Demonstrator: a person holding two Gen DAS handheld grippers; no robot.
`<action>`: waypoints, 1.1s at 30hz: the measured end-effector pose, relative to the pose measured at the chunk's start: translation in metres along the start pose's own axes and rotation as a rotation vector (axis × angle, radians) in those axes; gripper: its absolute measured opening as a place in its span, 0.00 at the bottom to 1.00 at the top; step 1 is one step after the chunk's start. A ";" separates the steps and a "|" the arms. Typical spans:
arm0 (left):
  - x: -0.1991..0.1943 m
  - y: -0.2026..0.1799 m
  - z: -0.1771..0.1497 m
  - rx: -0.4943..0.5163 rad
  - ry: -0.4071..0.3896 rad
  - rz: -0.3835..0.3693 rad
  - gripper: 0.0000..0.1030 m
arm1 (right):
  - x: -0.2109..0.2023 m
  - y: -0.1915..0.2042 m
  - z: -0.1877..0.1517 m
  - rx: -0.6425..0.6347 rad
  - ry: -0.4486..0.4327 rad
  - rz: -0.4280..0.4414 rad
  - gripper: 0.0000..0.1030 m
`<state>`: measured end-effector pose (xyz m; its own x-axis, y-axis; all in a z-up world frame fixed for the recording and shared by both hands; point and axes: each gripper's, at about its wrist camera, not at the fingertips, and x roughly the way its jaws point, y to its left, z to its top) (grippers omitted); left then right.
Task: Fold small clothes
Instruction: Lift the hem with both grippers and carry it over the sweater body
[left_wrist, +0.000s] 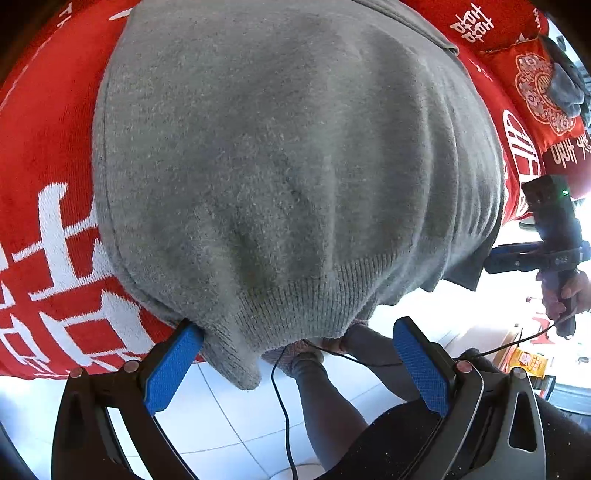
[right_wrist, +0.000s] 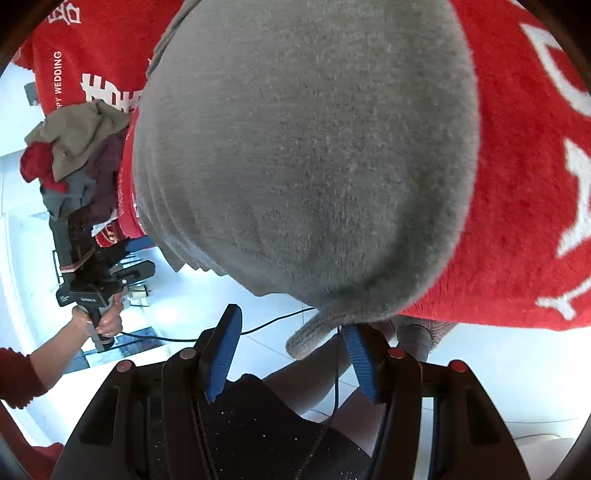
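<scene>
A sweater (left_wrist: 288, 166) lies on a blanket (left_wrist: 48, 206), its hem hanging over the blanket's edge. A heap of clothes (right_wrist: 77, 158) sits at its left, floor (right_wrist: 269, 332) below.

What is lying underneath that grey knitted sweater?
The grey knitted sweater lies on a red cloth with white lettering, which shows around its edges. Its ribbed hem hangs over the cloth's edge, above the white tiled floor. Whatever lies beneath the sweater's middle is covered.

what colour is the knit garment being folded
Grey knit garment, lying on a red cloth; clearest in the left wrist view.
</scene>
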<state>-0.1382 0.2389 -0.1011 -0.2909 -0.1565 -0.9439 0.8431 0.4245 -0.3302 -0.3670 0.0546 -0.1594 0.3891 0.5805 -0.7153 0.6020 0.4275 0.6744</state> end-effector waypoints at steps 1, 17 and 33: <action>0.000 0.000 -0.001 0.009 0.003 0.006 1.00 | 0.005 -0.003 0.001 0.012 0.012 0.001 0.59; -0.011 0.023 -0.012 -0.097 -0.006 0.004 0.74 | 0.009 -0.010 0.003 0.135 -0.016 0.056 0.45; -0.034 0.081 -0.023 -0.253 0.033 0.023 0.39 | -0.028 0.013 -0.004 0.183 -0.085 0.256 0.08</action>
<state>-0.0703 0.2987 -0.0961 -0.2912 -0.1167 -0.9495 0.7110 0.6376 -0.2964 -0.3724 0.0466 -0.1299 0.5964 0.5894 -0.5448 0.5896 0.1389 0.7957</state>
